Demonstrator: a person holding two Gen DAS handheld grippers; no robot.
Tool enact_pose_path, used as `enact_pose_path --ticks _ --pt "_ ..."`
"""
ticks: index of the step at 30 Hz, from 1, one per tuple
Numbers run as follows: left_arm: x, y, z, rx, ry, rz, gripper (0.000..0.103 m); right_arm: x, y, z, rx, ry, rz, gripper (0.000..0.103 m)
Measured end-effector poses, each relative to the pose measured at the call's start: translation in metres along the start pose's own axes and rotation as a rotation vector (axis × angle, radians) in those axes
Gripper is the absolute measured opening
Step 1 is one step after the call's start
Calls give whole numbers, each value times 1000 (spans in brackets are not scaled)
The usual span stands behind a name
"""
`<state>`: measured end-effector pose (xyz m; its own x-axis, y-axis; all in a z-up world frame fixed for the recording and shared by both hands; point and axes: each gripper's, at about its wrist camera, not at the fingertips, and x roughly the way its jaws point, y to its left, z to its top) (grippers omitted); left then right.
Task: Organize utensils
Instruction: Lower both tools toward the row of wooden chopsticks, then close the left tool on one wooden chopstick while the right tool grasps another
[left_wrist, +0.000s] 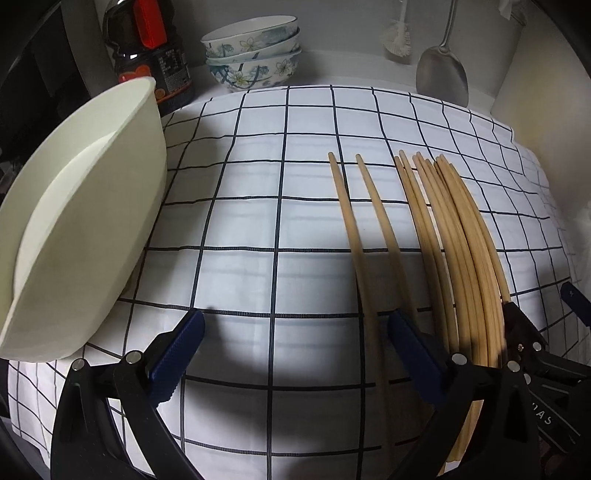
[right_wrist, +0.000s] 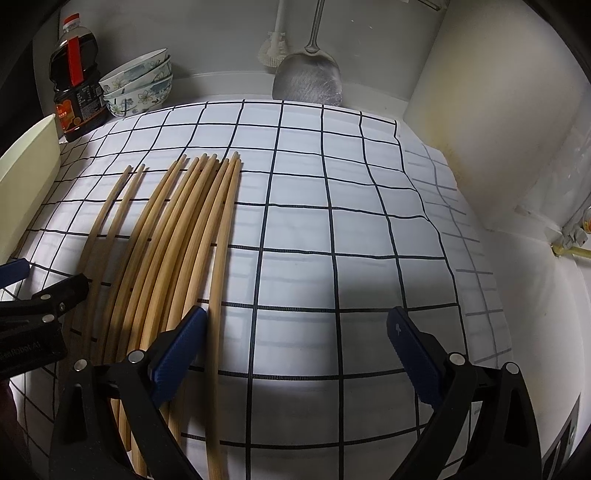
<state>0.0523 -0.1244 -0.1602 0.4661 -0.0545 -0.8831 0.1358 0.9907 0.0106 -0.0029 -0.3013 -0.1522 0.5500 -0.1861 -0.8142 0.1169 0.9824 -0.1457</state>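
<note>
Nearest me, my left tongs and right tongs both stand wide open and hold nothing, low over the checked cloth on the counter. The chopsticks lie on the cloth, two slightly apart on the left and a tight bundle beside them, between my two tongs. A cream bin sits left; farther back are stacked bowls, a sauce bottle and a spatula.
</note>
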Motion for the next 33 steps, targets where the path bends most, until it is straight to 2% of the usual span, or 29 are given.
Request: enact_pose_path --ticks 3,7,13,14,15,16,17,19,20,29,33 --pt "1 0 3 4 -14 7 95 1 1 1 -5 -8 7 93" --pt "-1 -5 7 24 -28 -21 76 1 4 3 -16 -17 50 80" --pt "-7 -18 8 76 -40 -51 41 3 12 10 -24 -12 123 52" --pt "-8 -20 7 86 -38 -58 35 4 12 11 -20 -7 146 43" --pt "-9 -22 7 95 -37 -63 31 4 14 12 -24 -5 154 38" --pt "-10 -23 7 104 -34 -68 23 3 16 12 -35 -4 159 35" --pt "-10 -23 7 109 -31 -70 16 3 18 13 -40 -1 164 27" --pt "-10 -23 6 119 -23 -76 10 3 20 15 -35 3 160 15" --pt "-10 -23 6 121 -19 -79 8 4 20 15 -27 8 156 6" --pt "-14 -11 5 130 40 -95 7 -4 5 15 94 46 218 6" --pt "-31 -3 8 133 22 -103 7 -18 4 16 119 42 227 6"
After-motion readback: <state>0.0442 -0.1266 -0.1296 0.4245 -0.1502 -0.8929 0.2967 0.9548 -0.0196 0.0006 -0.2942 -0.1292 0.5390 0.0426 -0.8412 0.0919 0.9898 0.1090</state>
